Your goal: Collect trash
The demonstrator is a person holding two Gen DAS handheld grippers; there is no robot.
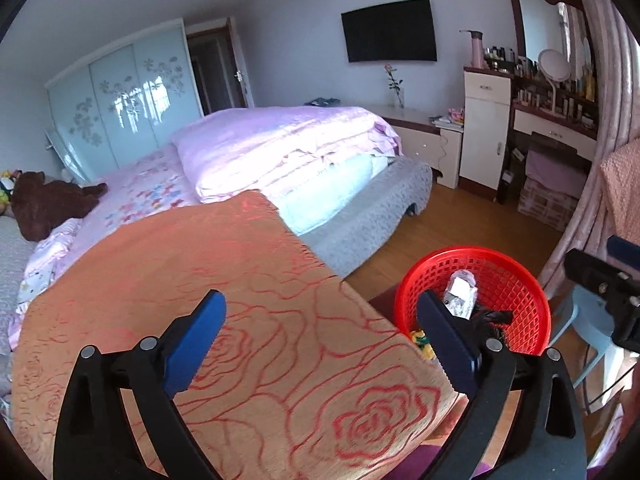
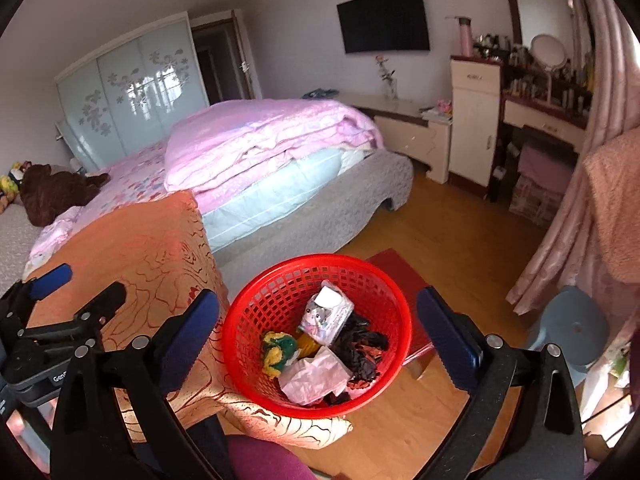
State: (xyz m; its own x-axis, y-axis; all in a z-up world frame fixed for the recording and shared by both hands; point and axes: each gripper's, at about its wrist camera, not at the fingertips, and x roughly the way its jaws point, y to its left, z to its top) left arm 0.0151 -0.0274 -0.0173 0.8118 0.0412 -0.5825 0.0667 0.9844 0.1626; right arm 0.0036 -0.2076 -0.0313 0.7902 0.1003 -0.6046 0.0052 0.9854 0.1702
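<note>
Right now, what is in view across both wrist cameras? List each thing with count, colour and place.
basket: 1, red, on floor beside the table
tissue pack: 1, white with cat picture, in basket
crumpled paper: 1, pinkish, in basket
black wrapper: 1, in basket
yellow-green scrap: 1, in basket
tablecloth: 1, orange with red roses, foreground
bed: 1, pink quilt
teddy bear: 1, brown, on bed
television: 1, black, on wall
stool: 1, grey-blue, right
left gripper: open, empty
right gripper: open, empty
</note>
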